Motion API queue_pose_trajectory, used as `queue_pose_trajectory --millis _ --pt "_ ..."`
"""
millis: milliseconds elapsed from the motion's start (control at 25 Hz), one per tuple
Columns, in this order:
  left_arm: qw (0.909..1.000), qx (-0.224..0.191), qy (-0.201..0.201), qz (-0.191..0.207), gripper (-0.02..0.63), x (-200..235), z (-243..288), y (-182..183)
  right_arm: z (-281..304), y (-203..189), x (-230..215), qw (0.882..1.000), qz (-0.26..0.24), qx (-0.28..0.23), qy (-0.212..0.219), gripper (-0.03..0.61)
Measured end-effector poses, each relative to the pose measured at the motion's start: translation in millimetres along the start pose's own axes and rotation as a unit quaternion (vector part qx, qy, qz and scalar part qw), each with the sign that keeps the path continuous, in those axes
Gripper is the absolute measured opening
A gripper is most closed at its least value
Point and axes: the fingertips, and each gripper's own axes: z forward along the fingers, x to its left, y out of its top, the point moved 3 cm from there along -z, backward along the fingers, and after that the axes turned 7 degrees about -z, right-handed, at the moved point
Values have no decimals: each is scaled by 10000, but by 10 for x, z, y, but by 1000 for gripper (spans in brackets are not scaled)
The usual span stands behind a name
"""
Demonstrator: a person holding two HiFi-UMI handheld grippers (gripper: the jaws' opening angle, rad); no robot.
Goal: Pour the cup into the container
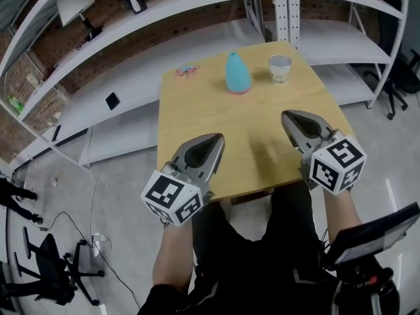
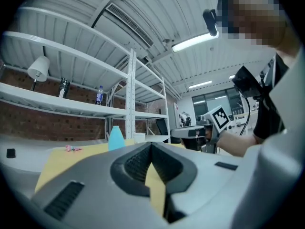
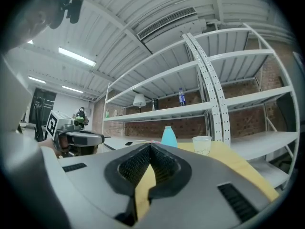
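Observation:
A clear plastic cup (image 1: pixel 279 69) stands near the far right corner of the wooden table (image 1: pixel 262 146); it also shows in the right gripper view as the cup (image 3: pixel 202 145). To its left stands a turquoise bottle-shaped container (image 1: pixel 237 73), the container (image 3: pixel 168 137), the container (image 2: pixel 116 138). My left gripper (image 1: pixel 215 140) hovers over the table's near left edge, shut and empty. My right gripper (image 1: pixel 286 117) hovers over the near right part, shut and empty. Both point toward the far end, well short of the cup and container.
A small pink object (image 1: pixel 186 71) lies at the table's far left corner. White metal shelving (image 1: pixel 197 18) curves behind the table, with a lamp (image 1: pixel 73 6) and a bottle on it. An office chair (image 1: pixel 56 274) stands on the floor at the left.

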Motion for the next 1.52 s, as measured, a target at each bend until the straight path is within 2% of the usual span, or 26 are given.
queue_pose_trajectory --millis 280,440,760,1080,1360,1520 --pt "9989 0 326 -325 2 -541 -442 -199 -674 -53 341 10000 87 36 29 2" --pt "9972 -27 525 -530 2 -999 -823 -324 -1213 -113 652 9998 160 20 65 2" --pt "9977 6 474 -487 2 -2341 -1552 -433 -2512 -70 1392 9996 -79 16 270 2" --pt "9983 54 454 -366 2 -3778 -2240 -522 -3847 -39 1962 9993 -23 -26 363 2" --pt "9976 41 420 -557 2 -4816 -2907 -738 -4969 -76 2559 9995 25 66 292 2" --pt "9975 -94 457 -529 2 -5365 -3257 -704 -5641 -4 2909 9996 -72 88 271 2"
